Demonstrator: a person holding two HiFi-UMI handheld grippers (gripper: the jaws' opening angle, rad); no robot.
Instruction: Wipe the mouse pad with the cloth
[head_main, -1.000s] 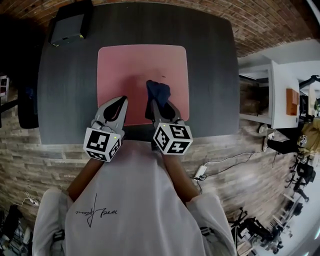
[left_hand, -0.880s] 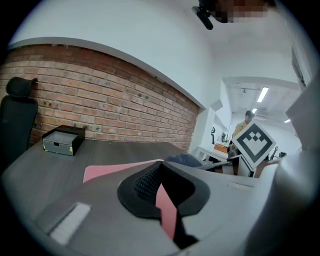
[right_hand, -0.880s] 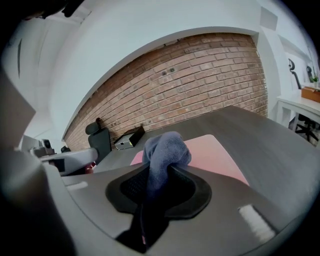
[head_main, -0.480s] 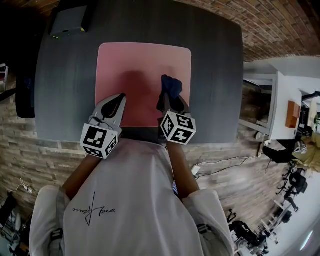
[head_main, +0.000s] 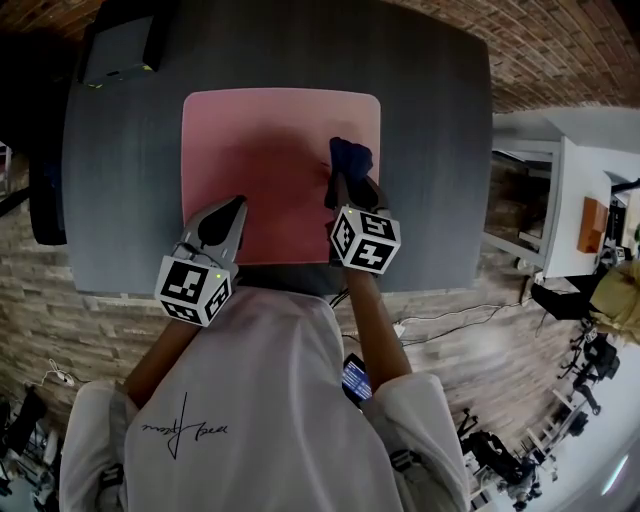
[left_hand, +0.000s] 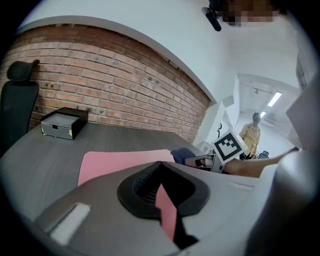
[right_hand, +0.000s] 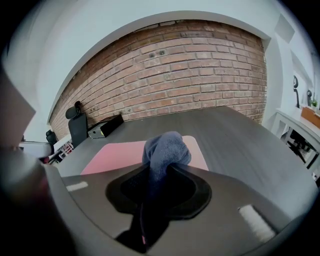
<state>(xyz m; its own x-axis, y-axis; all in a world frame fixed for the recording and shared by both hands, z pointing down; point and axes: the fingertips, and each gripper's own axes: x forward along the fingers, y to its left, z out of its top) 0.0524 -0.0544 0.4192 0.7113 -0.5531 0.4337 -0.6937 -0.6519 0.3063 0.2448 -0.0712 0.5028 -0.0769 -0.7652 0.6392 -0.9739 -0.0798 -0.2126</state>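
One cloth (head_main: 350, 157), bunched up and pinched tight in my right gripper (head_main: 343, 183). It sticks out just past the tips and sits on the pad (head_main: 270, 150), near the pad's right edge, so I'd say I'm mid-wipe. My left gripper (head_main: 233, 207) is closed on nothing, tips at the pad's near edge, probably pinning it to the table (head_main: 430, 150). Next up, I reckon: drag the cloth across toward the left gripper's side, keeping pressure on.

Lower half of the cloth (head_main: 351, 158) vanishes inside my right gripper (head_main: 343, 185), near edge of the mouse pad (head_main: 260, 150) lies under it and my left gripper (head_main: 234, 208), black box (head_main: 115, 45) cropped at top.
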